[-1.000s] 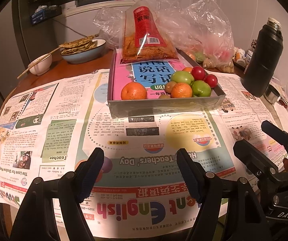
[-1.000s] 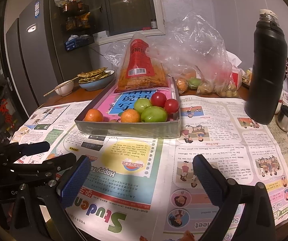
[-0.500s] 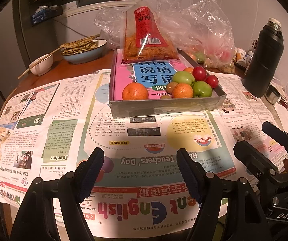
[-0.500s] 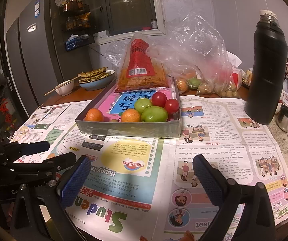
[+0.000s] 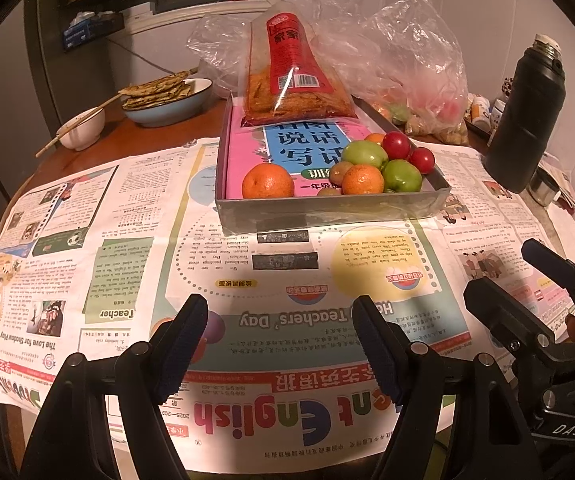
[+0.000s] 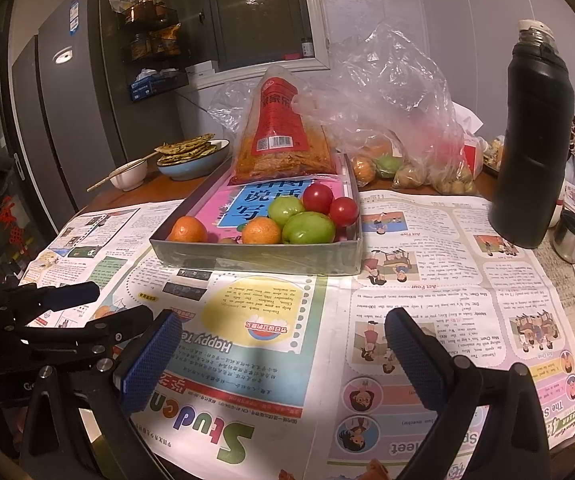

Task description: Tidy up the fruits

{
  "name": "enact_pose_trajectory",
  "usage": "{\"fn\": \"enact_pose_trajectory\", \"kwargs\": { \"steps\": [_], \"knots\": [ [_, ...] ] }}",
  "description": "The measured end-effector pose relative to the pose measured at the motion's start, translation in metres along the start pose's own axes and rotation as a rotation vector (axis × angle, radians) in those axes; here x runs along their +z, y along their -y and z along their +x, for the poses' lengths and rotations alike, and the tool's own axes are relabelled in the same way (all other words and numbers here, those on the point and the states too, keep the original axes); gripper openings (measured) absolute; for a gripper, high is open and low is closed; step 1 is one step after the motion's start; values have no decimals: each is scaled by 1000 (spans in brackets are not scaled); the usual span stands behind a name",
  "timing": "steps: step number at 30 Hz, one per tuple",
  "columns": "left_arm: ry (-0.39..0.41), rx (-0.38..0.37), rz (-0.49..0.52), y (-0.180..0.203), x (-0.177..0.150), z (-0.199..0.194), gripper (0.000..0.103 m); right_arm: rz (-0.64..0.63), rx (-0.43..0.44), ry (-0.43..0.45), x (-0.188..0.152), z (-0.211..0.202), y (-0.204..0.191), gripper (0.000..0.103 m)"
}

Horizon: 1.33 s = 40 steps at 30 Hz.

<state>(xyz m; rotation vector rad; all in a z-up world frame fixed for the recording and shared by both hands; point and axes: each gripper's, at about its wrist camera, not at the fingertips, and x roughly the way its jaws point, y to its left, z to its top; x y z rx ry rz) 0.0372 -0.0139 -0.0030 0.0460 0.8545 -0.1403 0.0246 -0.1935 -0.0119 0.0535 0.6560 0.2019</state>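
1. We hold the left gripper and right gripper with jaws apart and empty, above the newspaper.
2. Risk: the fruits crowd one corner of the gray tray; a reaching jaw could nudge the round neighbours loose.
3. The fruits lie ahead, well beyond both grippers.

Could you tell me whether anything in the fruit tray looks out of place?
Yes. A snack bag leans in the far end of the grey tray, and a pink booklet lies under the fruit. One orange sits apart from the cluster by the near right corner. Nothing looks spilled or damaged.
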Motion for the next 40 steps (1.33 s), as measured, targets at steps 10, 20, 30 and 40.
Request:
{"fn": "enact_pose_trajectory", "kwargs": {
  "steps": [10, 20, 30, 40],
  "knots": [
    [3, -3, 2, 1, -1, 0, 76, 1, 2, -4, 0, 1, -1, 102],
    [11, 13, 0, -4, 1, 1, 76, 2, 1, -14, 0, 5, 0, 102],
    [-9, 79, -38, -26, 8, 13, 76, 37, -22, -32, 5, 14, 21, 102],
    [25, 227, -196, -124, 53, 41, 77, 85, -175, -122, 48, 55, 112, 103]
  ]
}}
